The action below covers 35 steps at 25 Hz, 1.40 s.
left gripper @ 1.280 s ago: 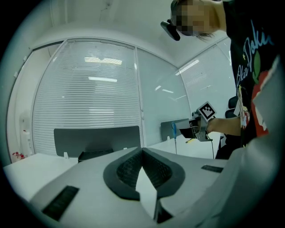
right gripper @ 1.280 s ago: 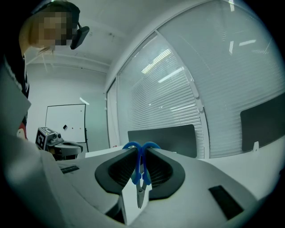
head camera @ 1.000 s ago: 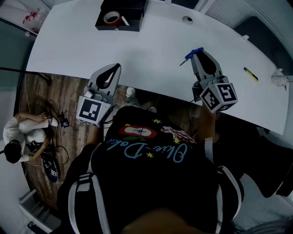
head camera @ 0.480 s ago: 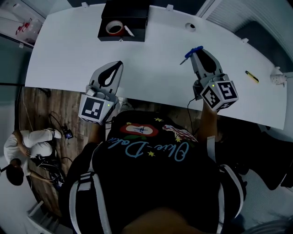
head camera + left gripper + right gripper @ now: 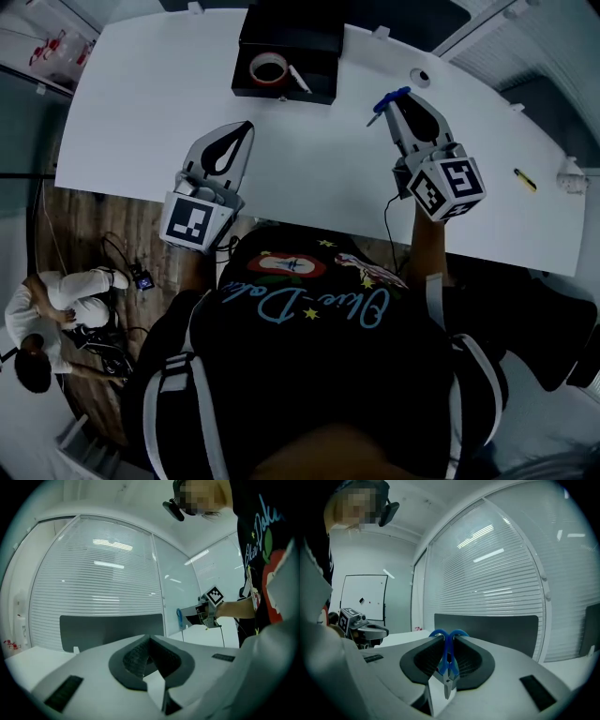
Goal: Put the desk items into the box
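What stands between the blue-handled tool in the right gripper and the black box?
Nothing visible. Only bare white table lies between the blue-handled tool, clamped in the right gripper, and the open black box.

The person holds both grippers out in front of the chest, level and pointing away from the body, well apart from each other. The left gripper [image 5: 247, 127] has its jaws brought together at the tips with nothing between them, as the left gripper view [image 5: 150, 638] also shows. The right gripper [image 5: 395, 99] has its jaws pressed on blue-handled scissors [image 5: 446, 660], the loops sticking out past the jaw tips. Each marker cube [image 5: 195, 223] sits at the rear, nearest the body. The right forearm [image 5: 427, 251] reaches up from the torso.
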{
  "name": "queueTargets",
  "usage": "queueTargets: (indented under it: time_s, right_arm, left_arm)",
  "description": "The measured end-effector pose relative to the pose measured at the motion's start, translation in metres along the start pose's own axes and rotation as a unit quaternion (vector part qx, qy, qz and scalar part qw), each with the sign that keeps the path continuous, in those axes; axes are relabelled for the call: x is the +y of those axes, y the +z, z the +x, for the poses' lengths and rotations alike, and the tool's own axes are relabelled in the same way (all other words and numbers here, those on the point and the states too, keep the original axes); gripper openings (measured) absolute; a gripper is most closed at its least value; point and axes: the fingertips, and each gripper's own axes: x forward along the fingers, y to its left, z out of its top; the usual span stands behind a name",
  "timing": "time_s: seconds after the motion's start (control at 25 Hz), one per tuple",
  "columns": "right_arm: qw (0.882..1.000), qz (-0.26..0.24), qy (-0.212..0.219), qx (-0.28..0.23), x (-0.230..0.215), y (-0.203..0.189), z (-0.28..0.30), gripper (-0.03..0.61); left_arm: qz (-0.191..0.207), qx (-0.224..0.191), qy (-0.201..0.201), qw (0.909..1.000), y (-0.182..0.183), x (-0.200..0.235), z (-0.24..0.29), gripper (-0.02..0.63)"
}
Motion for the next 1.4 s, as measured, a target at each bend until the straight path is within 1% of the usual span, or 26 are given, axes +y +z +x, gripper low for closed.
queueTargets:
  time_s: [0.32, 0.44, 0.56, 0.76, 0.84, 0.92, 1.12, 1.4]
  right_arm:
    - [0.999, -0.037, 0.005, 0.013, 0.014, 0.0, 0.067, 0.067]
    - [0.998, -0.058, 0.0, 0.018, 0.022, -0.005, 0.086, 0.067]
    - [0.998, -0.066, 0.002, 0.024, 0.029, -0.009, 0.103, 0.067]
    - [0.995, -0.092, -0.003, 0.043, 0.037, -0.019, 0.12, 0.067]
    - [0.993, -0.109, -0.004, 0.049, 0.038, -0.025, 0.128, 0.067]
    - [0.99, -0.13, -0.004, 0.059, 0.039, -0.033, 0.137, 0.067]
    - [0.981, -0.165, -0.011, 0.101, 0.042, -0.057, 0.158, 0.067]
    - [0.976, -0.161, 0.004, 0.144, 0.039, -0.086, 0.18, 0.067]
  left_arm:
    - [-0.014, 0.01, 0.019, 0.9997, -0.016, 0.058, -0.014, 0.0]
    - [-0.009, 0.002, 0.012, 0.9999, -0.013, 0.072, -0.014, 0.0]
    - [-0.01, -0.004, 0.004, 0.9999, -0.013, 0.083, -0.013, 0.0]
    - [-0.023, 0.004, -0.011, 0.9997, -0.025, 0.094, -0.012, 0.0]
    - [-0.027, 0.005, -0.015, 0.9995, -0.028, 0.098, -0.011, 0.0]
    - [-0.03, 0.004, -0.015, 0.9994, -0.032, 0.103, -0.012, 0.0]
    - [-0.037, -0.003, -0.01, 0.9993, -0.035, 0.116, -0.013, 0.0]
    - [-0.044, 0.0, -0.006, 0.999, -0.038, 0.13, -0.008, 0.0]
